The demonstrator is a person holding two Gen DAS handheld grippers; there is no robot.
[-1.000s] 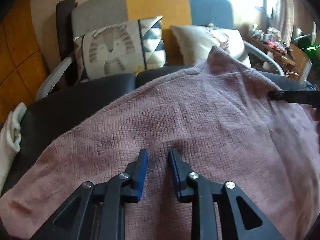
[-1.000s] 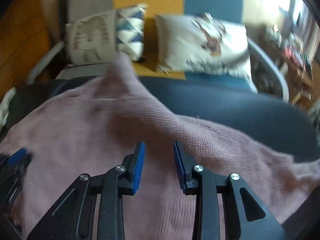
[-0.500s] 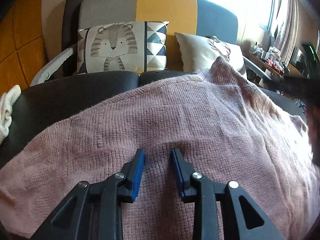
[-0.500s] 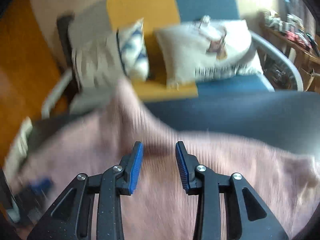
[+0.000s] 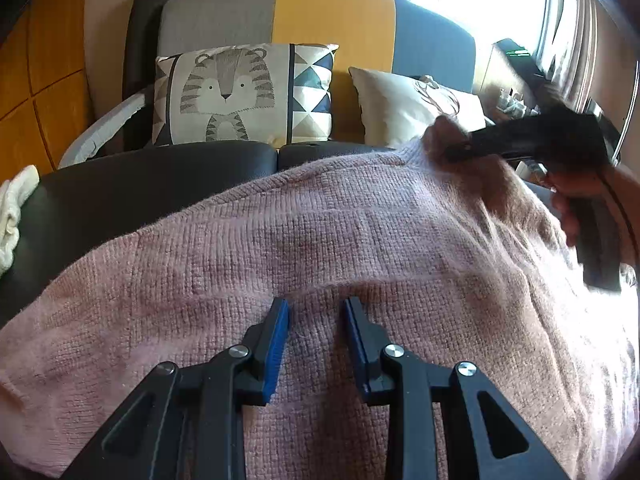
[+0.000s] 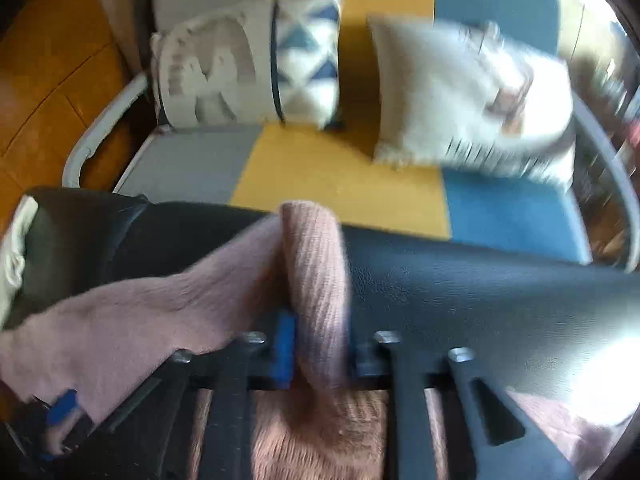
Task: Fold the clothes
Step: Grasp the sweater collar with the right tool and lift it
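- While its blue-padded fingers stand parted by a moderate gap, the left gripper (image 5: 313, 312) holds nothing; its tips sit low over the pink knitted sweater (image 5: 320, 248), though contact with the knit cannot be told.
- Spreading out ahead of and to both sides of that gripper, the sweater lies across a black leather surface (image 5: 140, 184).
- Ahead and to the right, the right gripper (image 5: 460, 148) clamps a raised corner of the sweater, with the person's hand (image 5: 576, 200) on its handle.
- Seen from its own blurred camera, the right gripper (image 6: 316, 344) has a ribbed fold of the sweater (image 6: 316, 272) pinched between its nearly closed fingers, the fold standing up past the tips.
- Beyond the black surface stands a grey, yellow and blue sofa (image 5: 332, 12).
- On it rest a tiger-print cushion (image 5: 244, 92) ahead-left and a cream cushion (image 5: 408, 104) ahead-right.
- At the far left lies a white cloth (image 5: 14, 208).
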